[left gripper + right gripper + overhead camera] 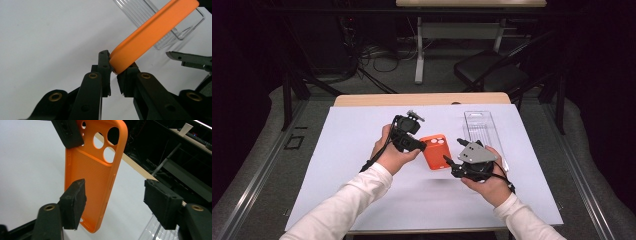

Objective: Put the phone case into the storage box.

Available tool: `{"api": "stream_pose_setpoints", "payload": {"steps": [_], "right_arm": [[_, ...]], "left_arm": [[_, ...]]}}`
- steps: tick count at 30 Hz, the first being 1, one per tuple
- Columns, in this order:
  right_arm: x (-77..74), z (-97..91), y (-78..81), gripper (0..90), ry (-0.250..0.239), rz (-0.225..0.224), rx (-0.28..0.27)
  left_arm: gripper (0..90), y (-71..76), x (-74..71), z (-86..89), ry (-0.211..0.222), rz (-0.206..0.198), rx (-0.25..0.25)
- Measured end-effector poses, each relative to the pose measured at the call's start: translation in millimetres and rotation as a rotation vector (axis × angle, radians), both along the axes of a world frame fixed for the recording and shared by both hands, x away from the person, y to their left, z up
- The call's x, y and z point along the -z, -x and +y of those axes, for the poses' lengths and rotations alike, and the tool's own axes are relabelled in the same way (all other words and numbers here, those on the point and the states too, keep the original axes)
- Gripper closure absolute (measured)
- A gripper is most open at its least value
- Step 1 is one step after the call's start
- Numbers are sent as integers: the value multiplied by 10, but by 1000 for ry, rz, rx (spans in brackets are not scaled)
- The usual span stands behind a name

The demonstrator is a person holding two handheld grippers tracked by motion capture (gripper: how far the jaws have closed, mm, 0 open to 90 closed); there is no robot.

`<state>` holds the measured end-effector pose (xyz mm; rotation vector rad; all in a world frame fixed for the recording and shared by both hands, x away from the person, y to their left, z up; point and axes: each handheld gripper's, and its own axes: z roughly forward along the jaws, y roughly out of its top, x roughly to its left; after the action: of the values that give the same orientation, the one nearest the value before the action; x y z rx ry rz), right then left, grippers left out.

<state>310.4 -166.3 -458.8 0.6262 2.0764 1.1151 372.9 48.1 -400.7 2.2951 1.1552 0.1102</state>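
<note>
One orange phone case (435, 151), camera cut-outs at its far end, held clear of the white tabletop (347, 150) between the two grippers.

Left gripper (113, 68): fingers pressed onto one edge of the case, pinching its rim; the case runs up and away from the fingertips toward a clear plastic tray (160, 22) lying beyond.

Right gripper (115, 202): fingers spread, one pad just beside the textured back of the case near its lower end, the other well apart from it on the open side. No pinch here yet. Whether the near pad (73, 203) actually touches the case cannot be told from this angle.

Step in hand, as judged: taking a second hold on the case with the right fingers while the left keeps it steady.

Handling notes:
- Case is thin and likely flexible; expect it to bow if squeezed across the flat. Better to bring the right fingers over a side rim, as the left has done.
- Keep the left pinch fixed; it is shallow, near the fingertips, and a push from the right could lever the case out.
- Close the right fingers slowly, squarely on the rim, away from the cut-outs where the wall is weakest.
- Release the left only once the right pinch is firm.
</note>
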Motion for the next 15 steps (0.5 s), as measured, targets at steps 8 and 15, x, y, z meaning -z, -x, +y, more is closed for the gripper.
{"api": "stream_pose_setpoints", "payload": {"steps": [8,15], "right_arm": [[-40,34,-48,418,20,-7,17],[-69,77,-88,454,12,-22,29]], "left_arm": [[813,-31,-4,-15,-30,-8,-9],[813,-34,-11,-34,-53,-16,-14]]}}
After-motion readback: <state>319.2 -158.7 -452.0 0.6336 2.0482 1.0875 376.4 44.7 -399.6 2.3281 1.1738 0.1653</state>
